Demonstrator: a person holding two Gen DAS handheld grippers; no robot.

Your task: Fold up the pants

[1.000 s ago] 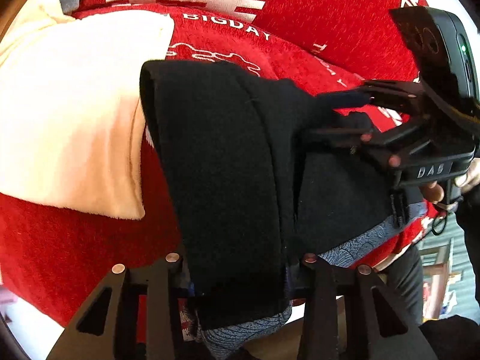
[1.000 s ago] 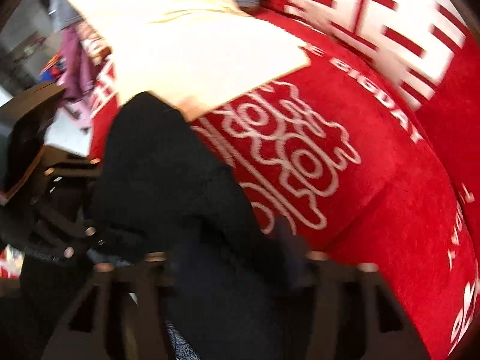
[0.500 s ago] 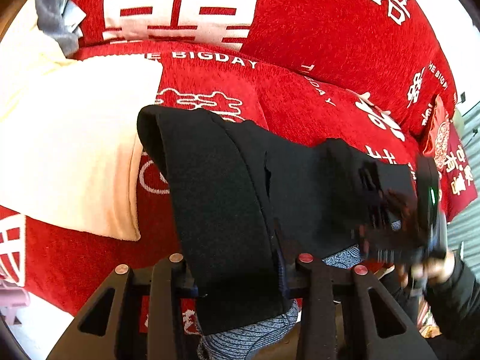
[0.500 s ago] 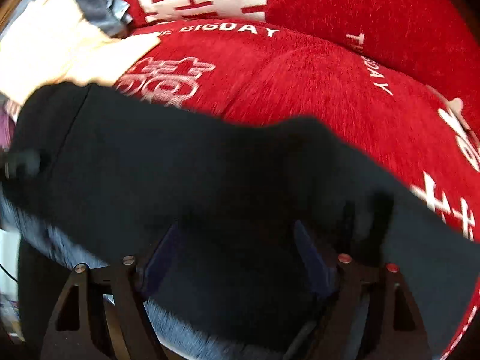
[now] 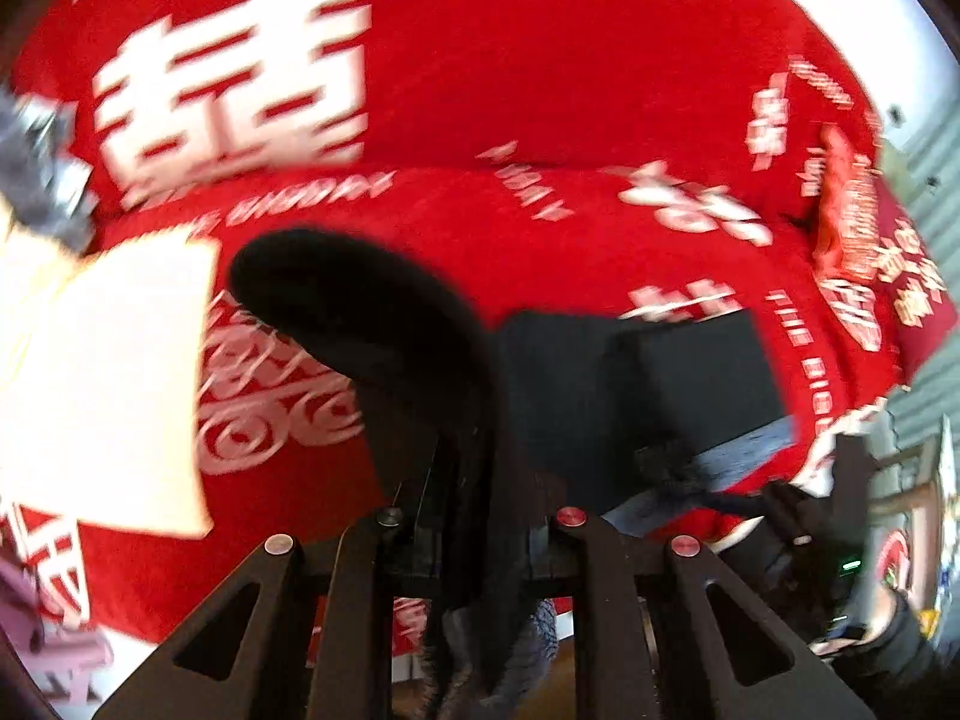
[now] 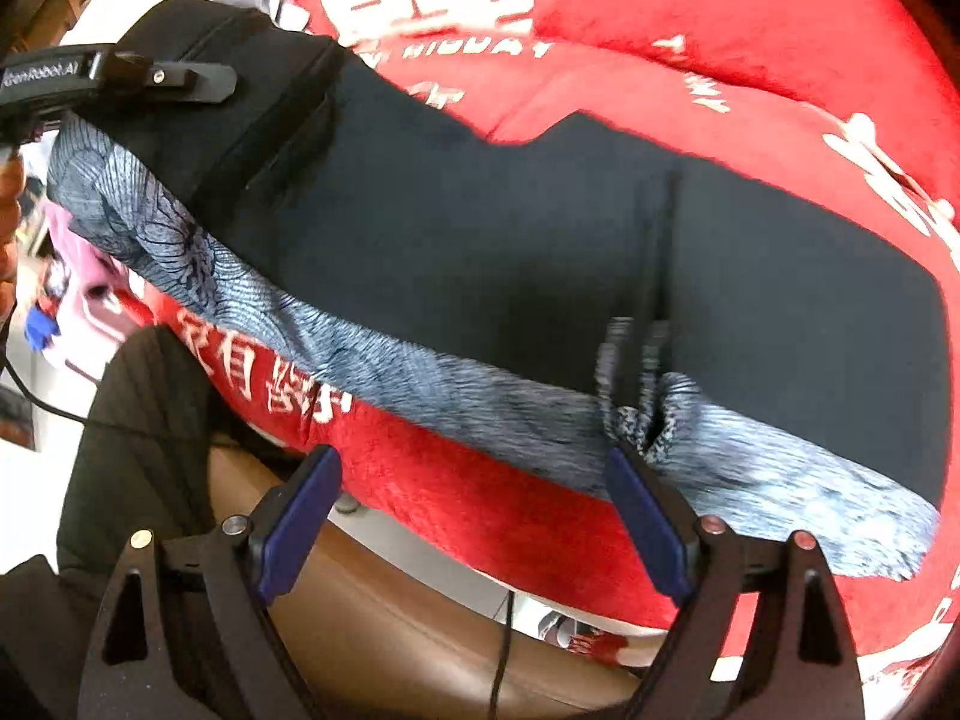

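A red sofa (image 6: 750, 18) carries the black pants (image 6: 480, 240), spread across its seat from 9 to 3 o'clock. The left gripper (image 5: 474, 516) is clamped on their cloth; the right gripper (image 6: 474, 510), jaws just widening, holds nothing.

- The left gripper (image 5: 480, 531) is matte black, each finger a long wedge with a triangular cut-out.
- Round silver and red screw heads sit on the finger bases.
- The right gripper (image 6: 474, 516) has the same black frame, with dark blue pads (image 6: 297, 519) lining the inner faces of its fingers.
- Seen from the right wrist, the left gripper's black bar carries white lettering, partly legible.
- A thin black cable runs below the right fingers.
- A black sleeve (image 6: 138, 414) shows left of the right fingers.
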